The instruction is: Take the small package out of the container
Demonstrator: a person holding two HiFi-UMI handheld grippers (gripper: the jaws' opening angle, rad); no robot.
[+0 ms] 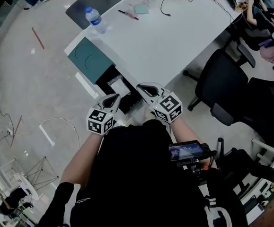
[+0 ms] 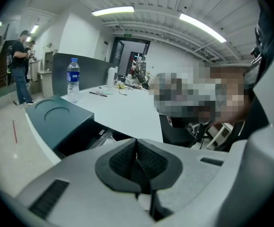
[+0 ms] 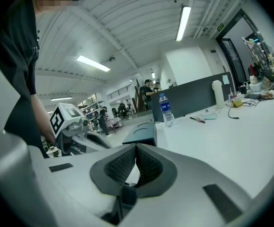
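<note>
A black open container (image 1: 129, 103) stands at the near corner of the white table (image 1: 174, 37), with a white small package (image 1: 119, 87) lying in it. Its dark teal lid (image 1: 90, 56) rests just behind it on the table corner. My left gripper (image 1: 113, 98) hovers at the container's near left edge, and its jaws are shut with nothing between them (image 2: 137, 151). Over the container's near right edge, my right gripper (image 1: 143, 89) is also shut and empty (image 3: 136, 156). The left gripper view shows the lid (image 2: 56, 115) above the dark container opening (image 2: 82, 141).
A water bottle (image 1: 95, 20) stands at the table's far left edge, with a pen (image 1: 128, 14), a small teal pad (image 1: 141, 9) and cables (image 1: 174, 4) beyond. A black office chair (image 1: 224, 86) is at the right. A person (image 2: 21, 65) stands far off.
</note>
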